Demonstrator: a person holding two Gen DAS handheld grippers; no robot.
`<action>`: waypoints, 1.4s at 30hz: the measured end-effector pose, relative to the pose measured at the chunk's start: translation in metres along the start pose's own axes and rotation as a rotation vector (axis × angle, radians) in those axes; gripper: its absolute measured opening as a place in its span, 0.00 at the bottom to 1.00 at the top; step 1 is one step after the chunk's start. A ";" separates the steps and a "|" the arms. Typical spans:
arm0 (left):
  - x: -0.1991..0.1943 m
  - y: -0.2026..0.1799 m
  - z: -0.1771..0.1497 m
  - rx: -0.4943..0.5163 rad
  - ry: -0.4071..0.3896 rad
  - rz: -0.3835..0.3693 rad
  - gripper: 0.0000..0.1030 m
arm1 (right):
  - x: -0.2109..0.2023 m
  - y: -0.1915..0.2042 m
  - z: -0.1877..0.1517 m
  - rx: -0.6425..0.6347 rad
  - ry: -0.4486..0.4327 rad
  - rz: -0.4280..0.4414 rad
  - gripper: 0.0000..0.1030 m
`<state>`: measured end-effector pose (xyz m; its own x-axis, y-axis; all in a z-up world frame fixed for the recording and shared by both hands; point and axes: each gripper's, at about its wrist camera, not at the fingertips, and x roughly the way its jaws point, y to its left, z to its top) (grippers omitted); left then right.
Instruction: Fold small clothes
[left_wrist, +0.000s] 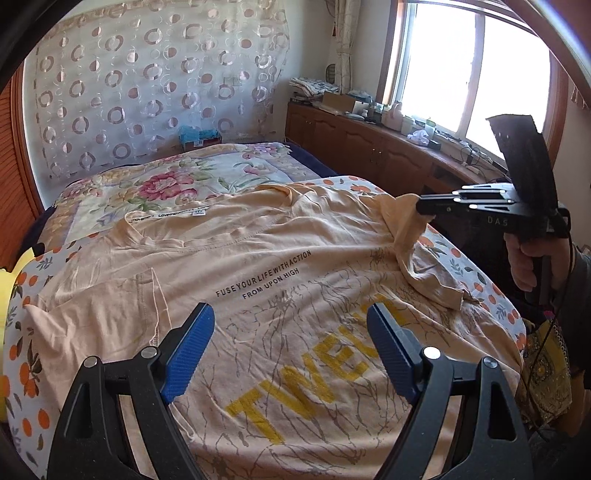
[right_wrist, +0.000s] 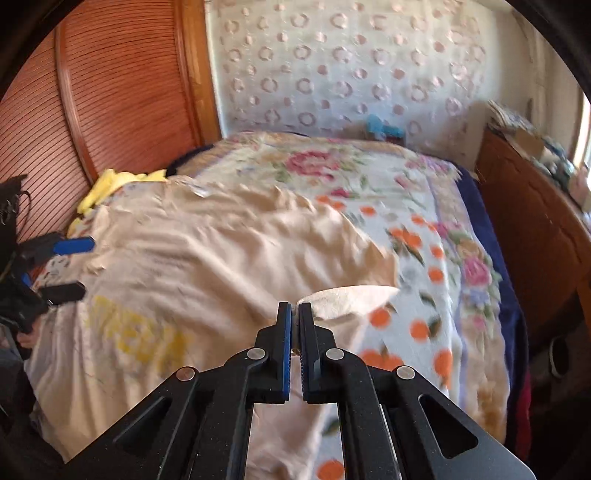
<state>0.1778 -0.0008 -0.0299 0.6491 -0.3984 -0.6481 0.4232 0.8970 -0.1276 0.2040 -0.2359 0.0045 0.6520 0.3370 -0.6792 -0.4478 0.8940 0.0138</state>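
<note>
A peach T-shirt (left_wrist: 266, 266) with black lettering and yellow "TWENTY" print lies spread on the bed; it also shows in the right wrist view (right_wrist: 207, 258). My left gripper (left_wrist: 291, 325) is open and empty, hovering over the shirt's lower front. My right gripper (right_wrist: 295, 308) is shut on the shirt's right sleeve (right_wrist: 347, 299) and lifts it off the bed. In the left wrist view the right gripper (left_wrist: 421, 210) pinches that raised sleeve (left_wrist: 402, 229) at the shirt's right side. In the right wrist view the left gripper (right_wrist: 74, 266) shows at the far left, open.
The bed has an orange-print sheet (left_wrist: 465, 269) and a floral blanket (left_wrist: 177, 184). A yellow cloth (right_wrist: 110, 184) lies by the wooden headboard (right_wrist: 110, 92). A wooden cabinet (left_wrist: 369, 147) with clutter stands under the window. A blue item (left_wrist: 195, 134) sits at the bed's far end.
</note>
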 end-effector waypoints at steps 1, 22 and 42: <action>-0.001 0.002 -0.001 -0.005 -0.001 0.004 0.83 | 0.001 0.008 0.009 -0.028 -0.010 0.015 0.03; 0.001 0.019 -0.016 -0.042 0.020 0.029 0.83 | 0.037 0.022 0.025 -0.042 0.031 0.041 0.26; -0.007 0.015 -0.027 -0.061 0.029 0.052 0.83 | 0.017 0.053 -0.061 -0.009 0.136 0.064 0.12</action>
<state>0.1622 0.0204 -0.0476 0.6501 -0.3456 -0.6767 0.3490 0.9269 -0.1381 0.1540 -0.2012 -0.0512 0.5331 0.3496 -0.7704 -0.4919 0.8690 0.0539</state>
